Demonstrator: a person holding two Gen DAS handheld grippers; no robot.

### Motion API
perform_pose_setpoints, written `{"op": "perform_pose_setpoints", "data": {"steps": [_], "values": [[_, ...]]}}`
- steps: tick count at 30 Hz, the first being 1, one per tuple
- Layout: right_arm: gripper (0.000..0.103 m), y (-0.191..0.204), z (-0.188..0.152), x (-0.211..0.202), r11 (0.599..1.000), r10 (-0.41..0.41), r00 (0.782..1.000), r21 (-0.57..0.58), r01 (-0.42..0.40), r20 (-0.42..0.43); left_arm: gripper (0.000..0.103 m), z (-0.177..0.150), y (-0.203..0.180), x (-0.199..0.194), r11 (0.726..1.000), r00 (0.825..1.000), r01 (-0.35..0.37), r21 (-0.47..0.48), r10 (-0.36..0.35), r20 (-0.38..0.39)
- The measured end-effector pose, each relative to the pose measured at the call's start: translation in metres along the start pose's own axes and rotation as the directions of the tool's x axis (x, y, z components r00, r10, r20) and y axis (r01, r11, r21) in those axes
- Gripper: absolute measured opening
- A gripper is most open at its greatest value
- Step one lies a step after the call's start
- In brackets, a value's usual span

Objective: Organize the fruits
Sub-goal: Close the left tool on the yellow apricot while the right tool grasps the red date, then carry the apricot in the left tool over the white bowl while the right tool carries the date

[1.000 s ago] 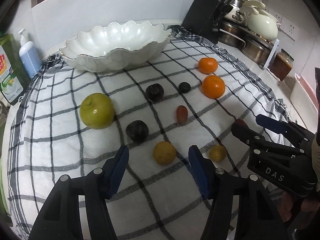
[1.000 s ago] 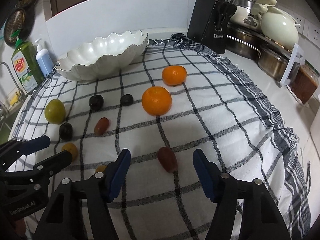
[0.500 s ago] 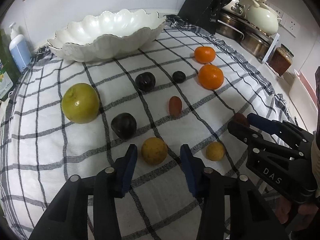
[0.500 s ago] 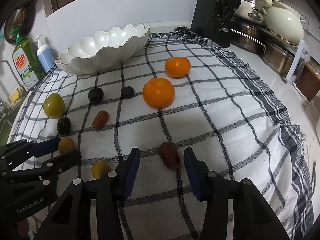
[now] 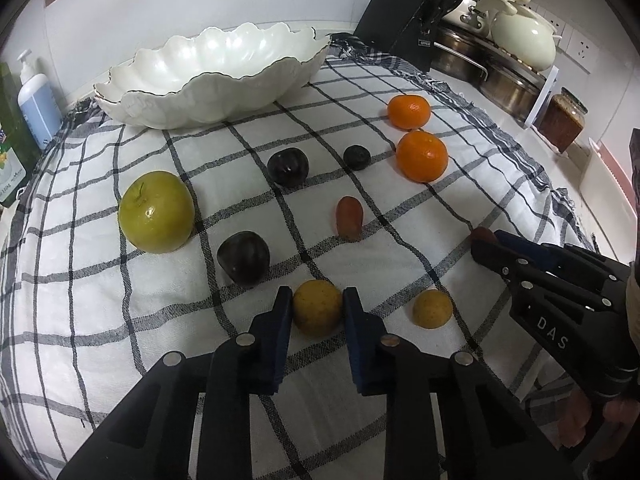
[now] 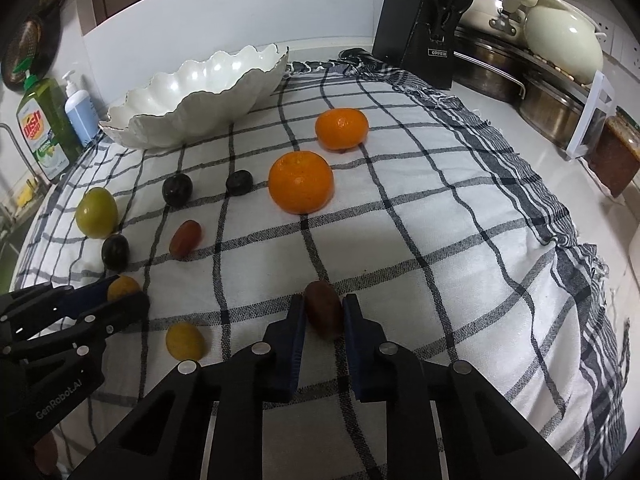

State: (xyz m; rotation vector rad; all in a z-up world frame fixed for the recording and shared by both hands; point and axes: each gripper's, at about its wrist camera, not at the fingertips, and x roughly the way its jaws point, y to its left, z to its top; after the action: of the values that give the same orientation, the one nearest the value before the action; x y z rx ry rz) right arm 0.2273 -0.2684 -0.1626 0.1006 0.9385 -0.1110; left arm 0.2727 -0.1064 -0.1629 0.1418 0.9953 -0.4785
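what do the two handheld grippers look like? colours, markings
Both are matte black plastic with silver pins. The left gripper and the right gripper each carry two flat blue finger pads. White lettering: "GenRobot.AI" on the left body, "DAS" on the right. No cables visible; bare fingers hold the right one's grip.

"DAS" marks the right gripper (image 5: 490,246), "GenRobot.AI" the left gripper (image 6: 124,300), "OPPEIN" the knife block (image 6: 420,24).

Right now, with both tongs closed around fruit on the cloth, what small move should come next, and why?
Probably lift both: the left tongs pinch the yellow fruit, the right tongs the brown fruit, both still on the checked cloth; the white bowl holds nothing.
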Motion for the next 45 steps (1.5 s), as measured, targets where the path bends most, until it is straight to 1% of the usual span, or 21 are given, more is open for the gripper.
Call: {"op": "perform_pose_setpoints", "data": {"steps": [2, 5, 9, 17, 25, 31, 34, 45], "values": [[0.019, 0.001, 0.0, -0.004, 1.0, 0.006, 1.0, -0.005, -0.006, 0.006, 0.026, 0.0, 0.0, -0.003, 1.0, 1.0, 0.009, -0.003, -0.009, 0.007], [0.019, 0.004, 0.001, -0.01, 1.0, 0.018, 1.0, -0.008, -0.018, 0.016, 0.026, 0.0, -0.001, -0.011, 1.0, 1.0, 0.003, 0.003, -0.003, 0.025], [0.019, 0.008, 0.004, -0.019, 0.998, 0.059, 0.998, 0.008, -0.059, 0.022, 0.026, 0.004, 0.0, -0.023, 1.0, 0.999, 0.008, -0.009, -0.008, 0.038], [0.019, 0.023, 0.021, -0.043, 0.997, 0.08, 0.994, -0.024, -0.078, 0.075, 0.026, 0.02, 0.004, -0.054, 1.0, 0.993, -0.031, -0.004, 0.031, 0.116], [0.019, 0.044, 0.048, -0.056, 0.992, 0.102, 0.985, -0.085, -0.091, 0.141, 0.026, 0.041, 0.02, -0.075, 0.997, 0.979, -0.071, -0.012, 0.072, 0.189], [0.019, 0.062, 0.073, -0.05, 0.987, 0.12, 0.982, -0.128, -0.101, 0.148, 0.026, 0.06, 0.039, -0.077, 0.994, 0.972, -0.102, -0.024, 0.105, 0.212], [0.019, 0.07, 0.084, -0.046, 0.984, 0.118, 0.981, -0.151, -0.094, 0.156, 0.026, 0.069, 0.05, -0.075, 0.993, 0.969, -0.116, -0.033, 0.121, 0.216], [0.019, 0.107, 0.135, -0.023, 0.97, 0.113, 0.979, -0.23, -0.073, 0.169, 0.025, 0.111, 0.091, -0.065, 0.989, 0.966, -0.145, -0.036, 0.15, 0.209]]}}
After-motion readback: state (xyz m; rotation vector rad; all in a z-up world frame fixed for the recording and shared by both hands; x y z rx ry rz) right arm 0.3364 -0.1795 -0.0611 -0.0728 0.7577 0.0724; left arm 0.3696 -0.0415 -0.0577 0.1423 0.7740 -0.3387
